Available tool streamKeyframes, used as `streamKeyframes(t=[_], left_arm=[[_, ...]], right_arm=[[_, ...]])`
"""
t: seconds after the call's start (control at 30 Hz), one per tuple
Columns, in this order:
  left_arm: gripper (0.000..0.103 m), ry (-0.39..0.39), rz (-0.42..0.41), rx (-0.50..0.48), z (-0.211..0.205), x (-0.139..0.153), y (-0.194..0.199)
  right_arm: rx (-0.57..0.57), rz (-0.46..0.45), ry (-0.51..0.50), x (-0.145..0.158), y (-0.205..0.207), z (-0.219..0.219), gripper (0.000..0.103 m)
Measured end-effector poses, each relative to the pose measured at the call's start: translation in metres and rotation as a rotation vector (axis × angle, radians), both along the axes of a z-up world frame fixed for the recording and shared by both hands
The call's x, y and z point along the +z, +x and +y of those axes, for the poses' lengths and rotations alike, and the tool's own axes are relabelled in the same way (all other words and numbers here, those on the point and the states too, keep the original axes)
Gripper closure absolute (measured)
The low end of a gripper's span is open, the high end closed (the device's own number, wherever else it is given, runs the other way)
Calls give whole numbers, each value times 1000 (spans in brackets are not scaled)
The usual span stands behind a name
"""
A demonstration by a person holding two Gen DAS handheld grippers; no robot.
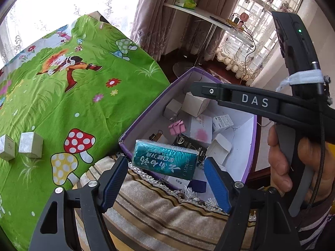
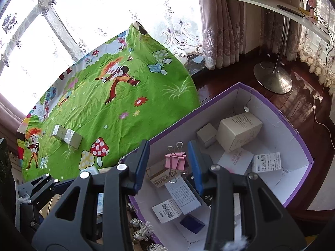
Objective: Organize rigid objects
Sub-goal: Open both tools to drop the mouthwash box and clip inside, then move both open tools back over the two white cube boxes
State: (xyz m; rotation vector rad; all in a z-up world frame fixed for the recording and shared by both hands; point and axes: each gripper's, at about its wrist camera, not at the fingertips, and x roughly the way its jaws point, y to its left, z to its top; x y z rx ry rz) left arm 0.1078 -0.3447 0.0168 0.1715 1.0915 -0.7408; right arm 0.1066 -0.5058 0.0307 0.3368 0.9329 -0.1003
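The left tongs (image 1: pixel 165 179) stand wide open, their blue pads clear of the teal box (image 1: pixel 165 160), which sits tilted between them at the near rim of the purple-edged box (image 1: pixel 251 146). The right tongs (image 2: pixel 168 165) are also spread apart over that purple-edged box; the pink binder clip (image 2: pixel 175 161) shows between their pads, touching neither. Two small silver boxes (image 1: pixel 19 147) lie well away from it on the green cloth (image 1: pixel 83 104).

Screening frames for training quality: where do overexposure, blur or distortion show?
Left wrist view: window blown out white, teal box slightly motion-blurred, edges bent by the fisheye. Right wrist view: window equally overexposed, pink binder clip sharp, dark vignette in the corners.
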Motion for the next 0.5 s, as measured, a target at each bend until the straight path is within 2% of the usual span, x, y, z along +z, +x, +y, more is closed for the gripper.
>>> streamKeyframes(t=[0.1,0.5], left_arm=[[27,-9,5,21,5,0,2],[27,-34,8,85,27,3,13]], right_arm=[[-8,-6,-5,3,-1,-3,50],[31,-15,-44,12,1,13,50]])
